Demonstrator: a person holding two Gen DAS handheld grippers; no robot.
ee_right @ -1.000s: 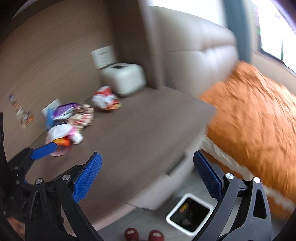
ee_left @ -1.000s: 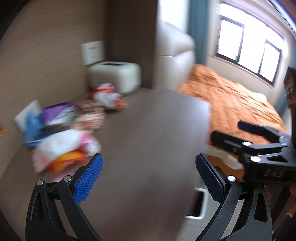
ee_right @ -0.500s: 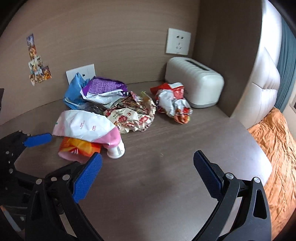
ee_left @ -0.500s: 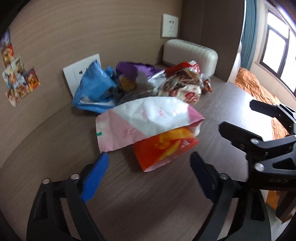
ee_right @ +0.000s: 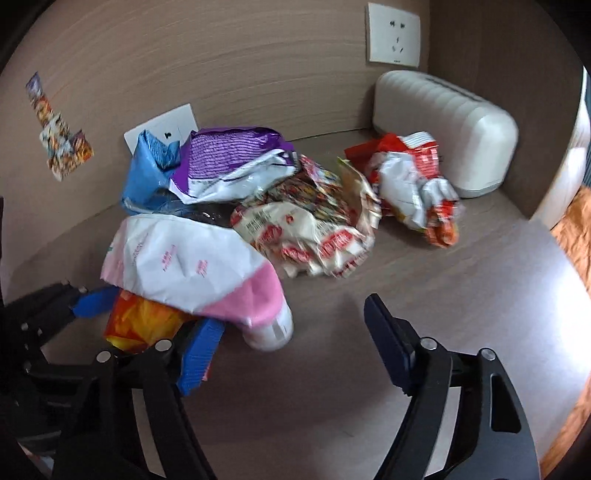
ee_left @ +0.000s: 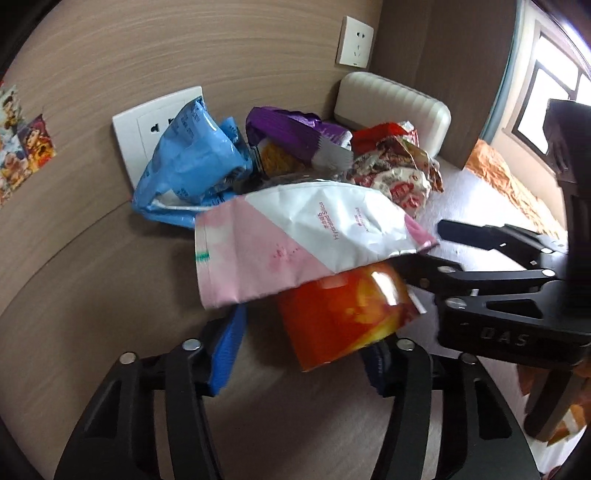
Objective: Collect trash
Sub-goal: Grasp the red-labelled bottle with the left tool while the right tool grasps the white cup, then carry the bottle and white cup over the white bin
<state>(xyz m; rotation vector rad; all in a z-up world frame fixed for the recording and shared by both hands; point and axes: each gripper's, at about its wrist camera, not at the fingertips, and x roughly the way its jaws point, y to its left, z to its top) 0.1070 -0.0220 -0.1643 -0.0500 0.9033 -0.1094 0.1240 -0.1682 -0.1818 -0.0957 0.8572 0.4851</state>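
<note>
A heap of snack wrappers lies on the brown table by the wall. Nearest is a pink-and-white pouch (ee_left: 306, 243) on top of an orange packet (ee_left: 343, 314); both also show in the right wrist view, the pouch (ee_right: 184, 266) and the orange packet (ee_right: 140, 321). Behind are a blue bag (ee_left: 192, 162), a purple bag (ee_left: 295, 129) and red-and-white wrappers (ee_right: 314, 225). My left gripper (ee_left: 299, 354) is open with its jaws on either side of the orange packet. My right gripper (ee_right: 291, 354) is open, just right of the pouch.
A cream ribbed appliance (ee_right: 450, 122) stands in the back corner with a crumpled red-and-white wrapper (ee_right: 413, 181) in front of it. Wall sockets (ee_right: 393, 35) sit on the wood panel. An orange bedspread (ee_left: 517, 192) lies beyond the table's right edge.
Both grippers swung from the bed side toward the wall and moved in on the wrapper heap. The left gripper now straddles the orange packet.
</note>
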